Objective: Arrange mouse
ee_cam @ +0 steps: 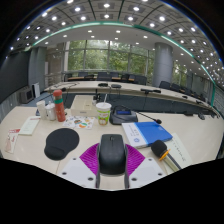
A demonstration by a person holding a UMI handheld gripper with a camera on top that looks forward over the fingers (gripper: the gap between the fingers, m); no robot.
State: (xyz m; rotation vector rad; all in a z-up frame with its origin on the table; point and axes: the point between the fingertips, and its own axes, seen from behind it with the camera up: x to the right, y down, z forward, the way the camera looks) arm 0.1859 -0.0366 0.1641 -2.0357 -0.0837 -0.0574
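Gripper (112, 170) fingers closing on black mouse (112, 153) w/ purple pads, bottom center of frame. Round black mousepad (62, 142) sitting left of it, blue folder (148, 132) lying at right, paper cup (103, 113) standing above center on table (30, 135).

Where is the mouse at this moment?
In the gripper view, the black mouse sits between the fingers, with the round black mouse pad to its left.
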